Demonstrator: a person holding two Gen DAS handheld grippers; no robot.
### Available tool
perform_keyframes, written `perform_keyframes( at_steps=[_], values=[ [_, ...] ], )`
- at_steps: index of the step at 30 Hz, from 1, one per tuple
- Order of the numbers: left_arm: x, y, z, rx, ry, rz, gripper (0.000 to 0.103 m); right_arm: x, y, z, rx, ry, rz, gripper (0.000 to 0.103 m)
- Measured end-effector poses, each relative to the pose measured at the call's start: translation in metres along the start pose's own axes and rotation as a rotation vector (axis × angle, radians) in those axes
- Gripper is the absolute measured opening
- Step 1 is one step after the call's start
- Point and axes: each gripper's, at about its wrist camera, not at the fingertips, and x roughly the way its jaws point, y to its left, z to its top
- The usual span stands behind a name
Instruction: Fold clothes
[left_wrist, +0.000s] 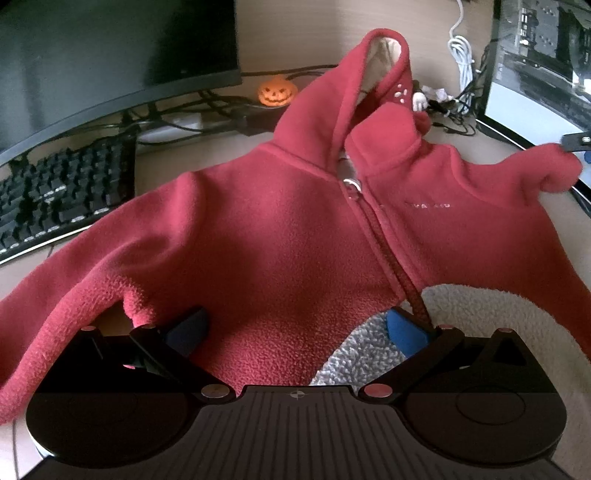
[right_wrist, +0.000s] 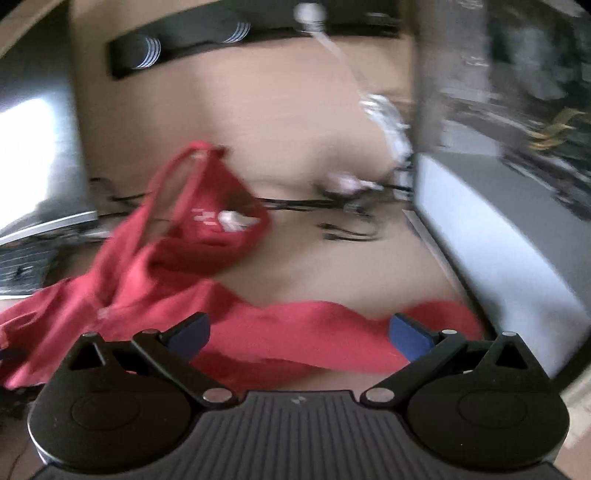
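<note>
A small red fleece hoodie (left_wrist: 280, 221) lies front-up on the desk, zipped at the chest, hood (left_wrist: 373, 74) pointing away, both sleeves spread out. Near its hem the right front is turned back and shows grey-white lining (left_wrist: 365, 350). My left gripper (left_wrist: 295, 328) is open just above the hem, blue pads on either side of the red fleece. In the blurred right wrist view the hoodie (right_wrist: 280, 336) lies under my right gripper (right_wrist: 299, 332), which is open over a sleeve; the hood (right_wrist: 221, 218) shows beyond.
A black keyboard (left_wrist: 59, 199) and a monitor (left_wrist: 110, 55) stand at the left. An orange pumpkin figure (left_wrist: 275, 92), cables and a white cord (left_wrist: 461, 55) lie behind the hood. A glass-sided computer case (left_wrist: 543, 66) stands at the right, also in the right wrist view (right_wrist: 498, 221).
</note>
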Motion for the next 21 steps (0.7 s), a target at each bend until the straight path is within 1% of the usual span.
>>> perform_keyframes(
  at_steps=[5,6,10,16,21],
  values=[
    [-0.004,0.012,-0.002,0.009,0.010,-0.011,0.103,-0.006,-0.017,-0.009,0.050,0.034,0.076,0.103],
    [-0.004,0.015,-0.002,0.010,0.012,-0.014,0.103,-0.008,-0.016,-0.012,0.065,0.048,0.114,0.103],
    [-0.007,0.024,-0.004,0.017,0.020,-0.023,0.103,-0.044,-0.005,-0.032,-0.131,0.084,0.271,0.103],
    [-0.008,0.024,-0.006,0.012,0.010,-0.017,0.103,-0.006,-0.003,-0.023,-0.345,0.140,-0.020,0.103],
    [-0.009,0.023,-0.007,0.007,-0.001,-0.011,0.103,-0.043,-0.020,0.032,-0.154,-0.194,-0.153,0.103]
  ],
)
